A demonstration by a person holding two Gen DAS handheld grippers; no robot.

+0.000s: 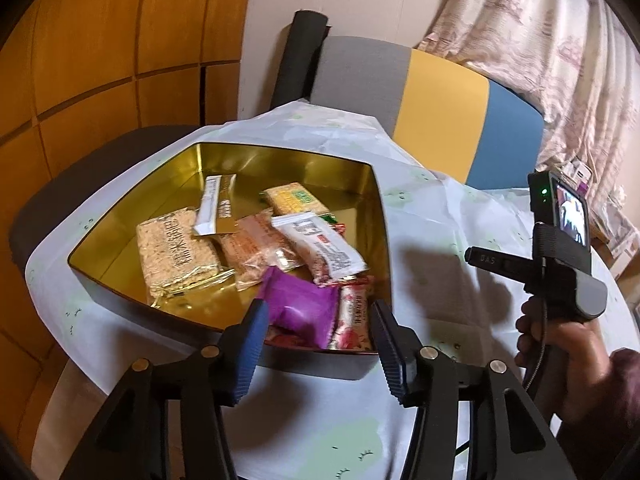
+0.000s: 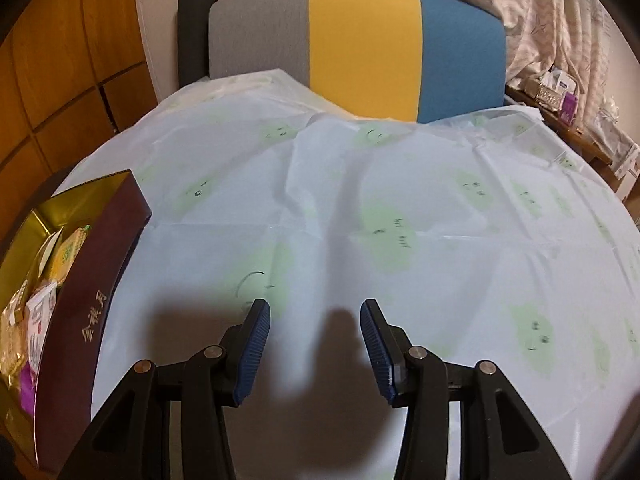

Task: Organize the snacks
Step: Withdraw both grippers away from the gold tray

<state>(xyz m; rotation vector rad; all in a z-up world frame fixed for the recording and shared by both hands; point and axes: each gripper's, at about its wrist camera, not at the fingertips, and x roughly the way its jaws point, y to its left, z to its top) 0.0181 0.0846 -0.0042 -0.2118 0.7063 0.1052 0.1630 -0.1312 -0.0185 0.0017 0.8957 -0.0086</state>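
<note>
Our left gripper hangs over the tin, fingers apart astride the purple packet, gripping nothing. Our right gripper, fingers apart and empty, faces bare table; the tin lies to its left.

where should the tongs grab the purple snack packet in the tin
Grip the purple packet across its puffy middle, coming down from above on the tin's near side. It lies flat on top of the other snacks beside the near wall, so its upper face is free, while the wall blocks a sideways approach. The left tongs already hover open over it.
</note>
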